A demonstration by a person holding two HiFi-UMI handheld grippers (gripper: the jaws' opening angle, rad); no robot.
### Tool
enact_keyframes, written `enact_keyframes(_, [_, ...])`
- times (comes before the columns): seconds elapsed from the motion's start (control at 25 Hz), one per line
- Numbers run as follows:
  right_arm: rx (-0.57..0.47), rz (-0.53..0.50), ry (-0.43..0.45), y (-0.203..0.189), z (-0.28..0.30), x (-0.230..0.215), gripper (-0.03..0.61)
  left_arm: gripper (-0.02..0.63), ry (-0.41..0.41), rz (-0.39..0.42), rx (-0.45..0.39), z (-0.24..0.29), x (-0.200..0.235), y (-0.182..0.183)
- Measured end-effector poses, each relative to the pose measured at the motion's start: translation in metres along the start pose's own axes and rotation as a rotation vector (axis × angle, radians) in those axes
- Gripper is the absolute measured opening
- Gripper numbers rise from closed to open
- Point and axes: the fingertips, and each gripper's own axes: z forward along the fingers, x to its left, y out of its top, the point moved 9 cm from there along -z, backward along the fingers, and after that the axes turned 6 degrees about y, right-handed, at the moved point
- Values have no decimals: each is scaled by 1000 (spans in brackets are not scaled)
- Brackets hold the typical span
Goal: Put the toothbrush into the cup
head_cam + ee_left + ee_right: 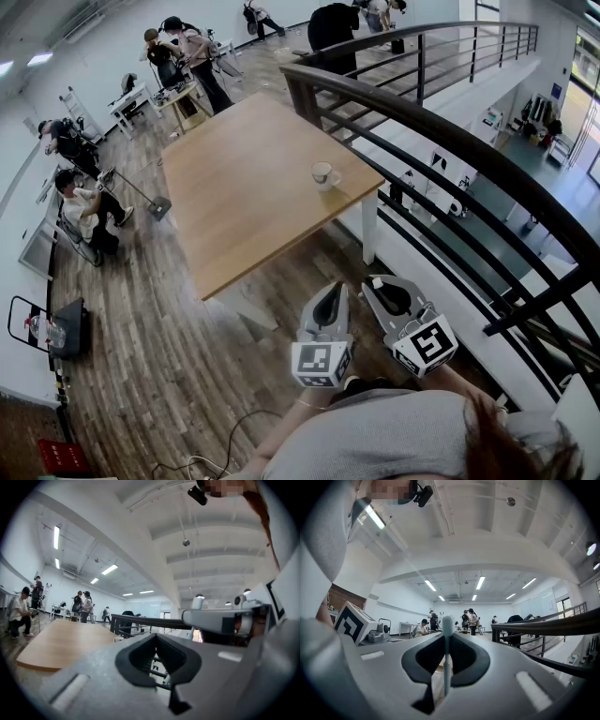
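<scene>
One toothbrush (446, 660) is gripped by the right gripper (447, 632); the left gripper (156, 638) is closed on nothing. One cup (322, 174) is placed on one table (239, 197).

Toothbrush (446, 667): pale, slim, upright, clamped between right gripper (446, 637) jaws. Cup (322, 175): white, upright, on wooden table (244, 197) near its railing-side edge (441, 141).

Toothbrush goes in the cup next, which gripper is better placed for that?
Right. The right gripper is clamped on the toothbrush; the left gripper is shut and empty. The cup stands on the table ahead of both.
</scene>
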Motion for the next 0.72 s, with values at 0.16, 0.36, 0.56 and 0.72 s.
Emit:
enact_keyframes(0.16, [10,2,0,0,7,-1,20,3,7,2,-11,2,7,3])
enact_keyframes(0.36, [19,-5,9,2,10,0,20,3,7,-9,0,5,9,2])
enact_keyframes(0.56, [-40,-27,7,7,3,-1,20,3,3,0,-6,6,5,2])
enact_keyframes(0.72, [-58,-34,0,11,-4,-4,20,3,9,-2,-3,8,0,1])
